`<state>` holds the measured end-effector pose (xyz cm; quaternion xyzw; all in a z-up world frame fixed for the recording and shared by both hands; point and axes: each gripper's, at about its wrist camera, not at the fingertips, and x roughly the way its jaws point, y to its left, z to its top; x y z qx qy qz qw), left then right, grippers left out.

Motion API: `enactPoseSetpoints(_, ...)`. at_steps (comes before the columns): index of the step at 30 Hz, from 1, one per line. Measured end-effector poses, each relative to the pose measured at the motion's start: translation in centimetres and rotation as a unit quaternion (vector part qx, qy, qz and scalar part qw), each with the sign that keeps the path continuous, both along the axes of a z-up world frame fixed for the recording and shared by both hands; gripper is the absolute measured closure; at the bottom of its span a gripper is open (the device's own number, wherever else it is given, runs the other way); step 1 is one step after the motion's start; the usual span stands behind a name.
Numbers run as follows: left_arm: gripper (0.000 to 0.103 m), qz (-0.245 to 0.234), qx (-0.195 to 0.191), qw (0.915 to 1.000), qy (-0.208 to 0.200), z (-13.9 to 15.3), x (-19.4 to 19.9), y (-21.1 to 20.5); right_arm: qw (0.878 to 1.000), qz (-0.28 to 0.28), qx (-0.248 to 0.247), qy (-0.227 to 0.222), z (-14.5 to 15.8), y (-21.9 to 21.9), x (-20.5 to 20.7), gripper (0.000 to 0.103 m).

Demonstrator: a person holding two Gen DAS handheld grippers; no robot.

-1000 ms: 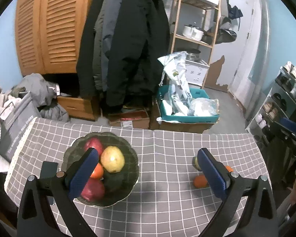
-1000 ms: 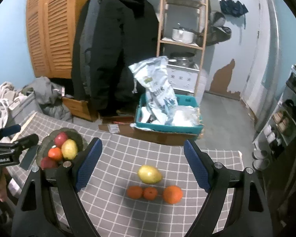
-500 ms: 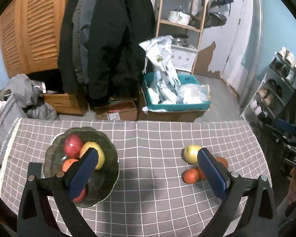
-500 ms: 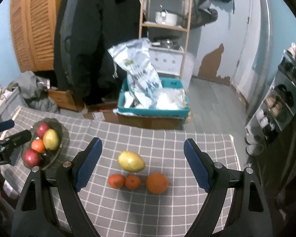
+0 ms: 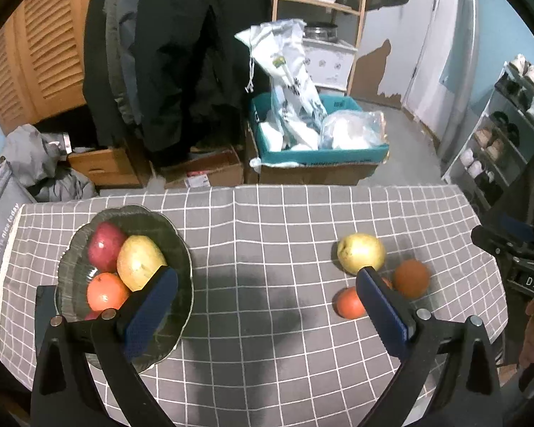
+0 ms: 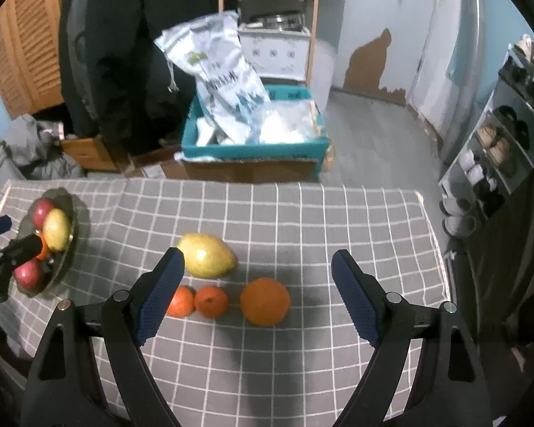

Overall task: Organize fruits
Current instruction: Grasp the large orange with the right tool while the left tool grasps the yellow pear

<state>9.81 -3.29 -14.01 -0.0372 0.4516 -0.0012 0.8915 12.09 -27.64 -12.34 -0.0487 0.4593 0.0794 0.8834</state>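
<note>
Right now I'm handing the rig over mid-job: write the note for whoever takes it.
Left claw: open, empty, above the table between the bowl and the loose fruit.
Right claw: open, empty, above the loose fruit.
Glass bowl, on the left of the checked tablecloth, holds a red apple, a yellow pear, an orange and another red fruit.
Still loose on the cloth: yellow pear, two small tangerines touching each other, and a large orange.
Done: four fruits in the bowl. Left: the four loose ones, probably into the bowl.
</note>
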Motion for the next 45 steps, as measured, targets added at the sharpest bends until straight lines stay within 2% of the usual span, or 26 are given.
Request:
enactPoseSetpoints(7,0.002,-0.002,0.004,0.9994,0.034,-3.5,1.6,-0.8,0.999,-0.008,-0.016,0.048,-4.1,-0.7,1.2,0.019)
enactPoseSetpoints(18,0.002,-0.013,0.011,0.9972,0.073,-7.6,3.4,-2.4,0.990,-0.020,-0.003,0.138,-10.9,-1.6,2.8,0.019)
enactPoseSetpoints(27,0.002,-0.022,0.006,0.9951,0.096,-10.1,4.7,-3.5,0.984,-0.026,0.004,0.177,-14.4,-2.0,3.4,0.019)
enactPoseSetpoints(30,0.002,-0.027,0.006,0.9944,0.102,-10.7,5.1,-4.0,0.982,-0.023,0.009,0.185,-15.2,-2.1,3.6,0.019)
enactPoseSetpoints(33,0.002,-0.031,-0.001,0.9941,0.104,-10.9,5.4,-4.5,0.980,-0.016,0.034,0.193,-15.8,-2.2,3.7,0.030)
enactPoseSetpoints(34,0.002,-0.034,-0.001,0.9940,0.104,-10.9,5.6,-4.8,0.980,-0.013,0.041,0.194,-15.8,-2.2,3.7,0.038)
enactPoseSetpoints(40,0.002,-0.059,-0.003,0.9928,0.104,-10.9,6.8,-7.0,0.983,-0.013,0.030,0.182,-15.4,-2.4,3.7,0.040)
enactPoseSetpoints(45,0.002,-0.078,-0.003,0.9915,0.104,-11.0,8.1,-9.2,0.987,-0.037,-0.010,0.156,-14.3,-4.3,4.3,0.040)
